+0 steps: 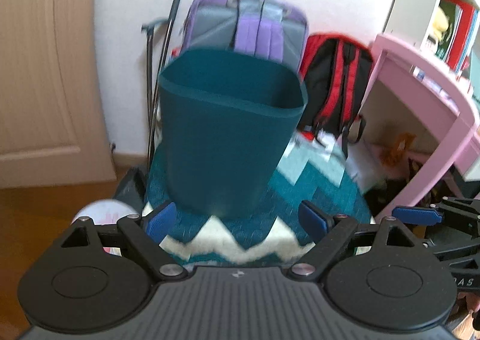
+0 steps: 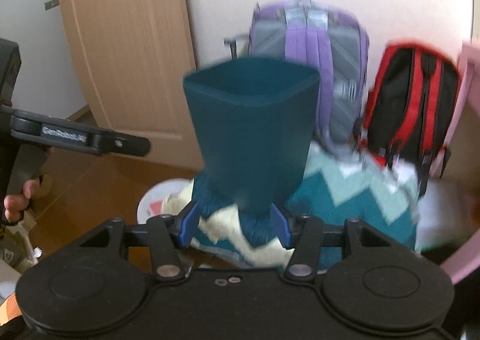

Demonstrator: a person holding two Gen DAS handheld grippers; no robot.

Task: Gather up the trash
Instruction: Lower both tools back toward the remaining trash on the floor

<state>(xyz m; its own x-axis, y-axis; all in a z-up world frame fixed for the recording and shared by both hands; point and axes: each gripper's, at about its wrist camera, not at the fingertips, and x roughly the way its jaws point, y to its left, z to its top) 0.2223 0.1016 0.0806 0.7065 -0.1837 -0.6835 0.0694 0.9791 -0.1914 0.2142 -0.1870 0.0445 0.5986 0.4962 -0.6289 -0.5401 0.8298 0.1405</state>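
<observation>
A teal bin stands upright on a round zigzag rug, its long axis vertical and its open mouth facing up; it tapers toward the base. The rim is a rounded square, and nothing can be made out inside from either view.

The left gripper is wide open and holds nothing — its blue pads sit apart on either side of the bin's base, short of touching it. The right gripper is about half open, with the bin's base between its pads; blur hides whether they touch the wall.

Behind the bin a purple backpack and a red-and-black backpack lean against the white wall, close to the rug's far edge. Scraps of white paper lie on the rug just in front of the red pack. A pink table closes the right side, and a wooden door the left. Open wood floor lies to the left of the rug. A white disc lies on the floor beside the rug's edge.

In the right wrist view the left gripper's arm carries a label reading "GenRobot.AI".
</observation>
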